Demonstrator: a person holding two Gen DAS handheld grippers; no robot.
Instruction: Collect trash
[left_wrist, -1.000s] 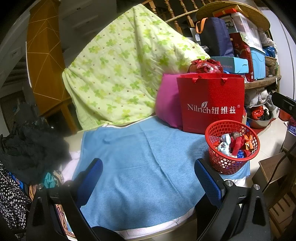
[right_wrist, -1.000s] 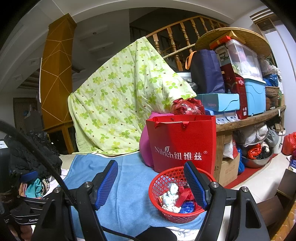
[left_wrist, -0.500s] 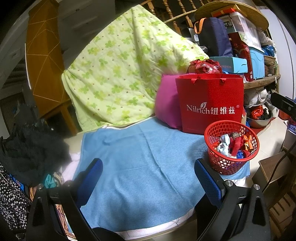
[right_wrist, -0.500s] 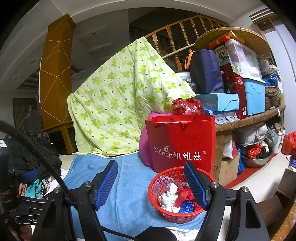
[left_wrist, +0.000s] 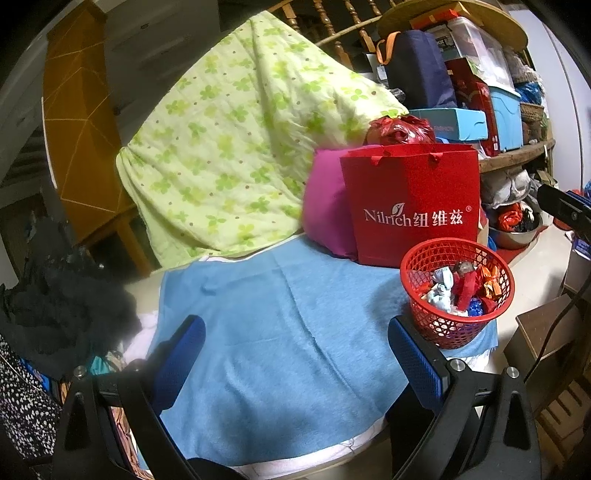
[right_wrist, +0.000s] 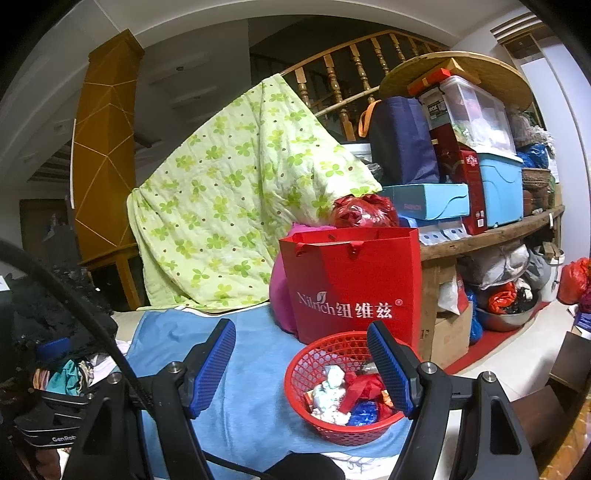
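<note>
A red mesh basket (left_wrist: 424, 258) stands at the right edge of a blue cloth (left_wrist: 280, 325) on the table. It holds several crumpled wrappers (left_wrist: 458, 288), white, red, orange and blue. The basket also shows in the right wrist view (right_wrist: 306, 373) with the wrappers (right_wrist: 343, 395) inside. My left gripper (left_wrist: 295, 343) is open and empty, low over the front of the cloth, left of the basket. My right gripper (right_wrist: 301, 363) is open and empty, its right finger (right_wrist: 388, 369) in front of the basket.
A red paper bag (left_wrist: 413, 199) and a pink cushion (left_wrist: 325, 206) stand behind the basket. A green flowered quilt (left_wrist: 236, 140) hangs at the back. Shelves with boxes (right_wrist: 480, 166) are at the right. Dark clothes (left_wrist: 55, 302) lie at the left.
Both views have barely shifted. The grippers stay open and the basket has not moved.
</note>
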